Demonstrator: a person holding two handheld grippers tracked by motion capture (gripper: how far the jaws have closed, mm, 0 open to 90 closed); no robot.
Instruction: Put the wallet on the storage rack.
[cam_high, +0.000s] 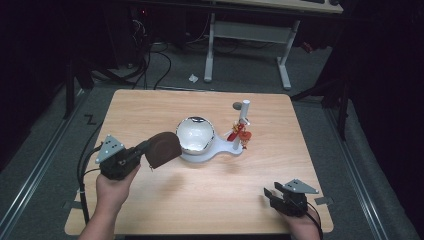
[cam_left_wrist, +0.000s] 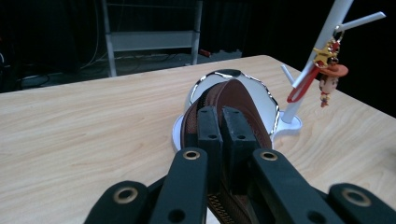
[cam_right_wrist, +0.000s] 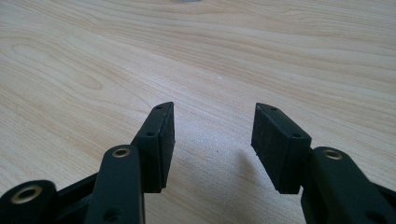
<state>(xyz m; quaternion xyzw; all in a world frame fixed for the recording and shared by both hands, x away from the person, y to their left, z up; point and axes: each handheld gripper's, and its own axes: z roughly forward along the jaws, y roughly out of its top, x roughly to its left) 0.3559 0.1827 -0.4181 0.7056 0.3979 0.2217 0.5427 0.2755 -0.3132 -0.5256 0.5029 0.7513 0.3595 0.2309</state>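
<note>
Now the left gripper (cam_high: 148, 150), closed on the brown belt roll (cam_high: 164, 148), may knock the near white bowl (cam_high: 196, 135), while the right gripper (cam_high: 270, 193) rests open and empty.

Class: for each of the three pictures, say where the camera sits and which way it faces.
High view: above the table's near edge, facing forward and down; forearms, both tongs.
Left gripper view: on the left tongs, facing the brown pouch they clamp; black jaws.
Right gripper view: on the right tongs, facing bare wood; open jaws.
Shared: the white stand.
</note>
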